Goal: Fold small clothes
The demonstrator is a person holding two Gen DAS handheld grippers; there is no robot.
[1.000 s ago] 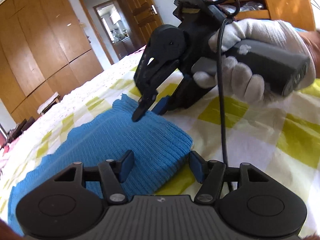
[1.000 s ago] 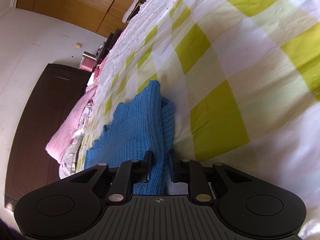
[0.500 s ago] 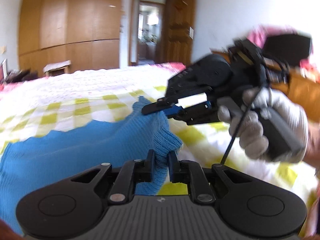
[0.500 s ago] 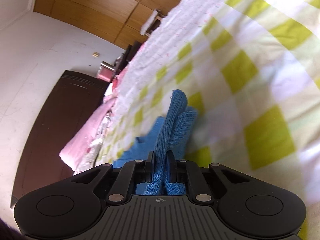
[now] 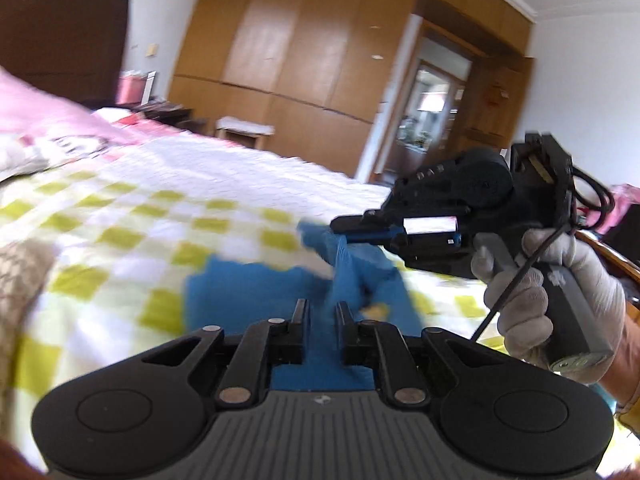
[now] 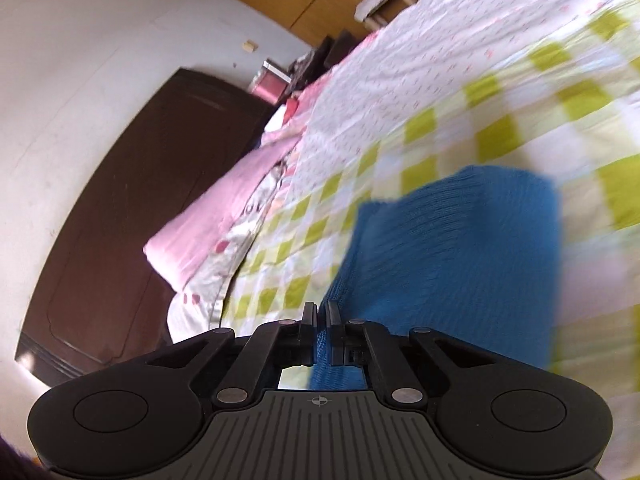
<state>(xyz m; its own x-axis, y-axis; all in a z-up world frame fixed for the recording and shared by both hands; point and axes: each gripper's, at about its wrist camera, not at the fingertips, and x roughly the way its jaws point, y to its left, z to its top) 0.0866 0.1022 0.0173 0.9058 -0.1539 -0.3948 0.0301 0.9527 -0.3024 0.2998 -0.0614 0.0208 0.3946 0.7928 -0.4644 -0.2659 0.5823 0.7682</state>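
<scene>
A blue knit garment (image 5: 256,292) lies on the checked bedspread (image 5: 120,208) with its near edge lifted. My left gripper (image 5: 322,312) is shut on a pinched fold of that edge. My right gripper (image 5: 352,230), seen from the left wrist view in a white-gloved hand, is shut on the same edge a little farther away. In the right wrist view the garment (image 6: 460,256) hangs folded over itself and my right gripper (image 6: 321,314) clamps its edge. Both views are motion-blurred.
A pink quilt and pillows (image 6: 216,220) lie at the head of the bed beside a dark headboard (image 6: 120,208). Wooden wardrobes (image 5: 304,56) and an open doorway (image 5: 432,120) stand beyond the bed. A brown cloth (image 5: 20,276) lies at the left edge.
Both grippers have lifted the garment's edge and carried it across over the rest of the garment. One second ago my left gripper was open; it has shut on the fold.
</scene>
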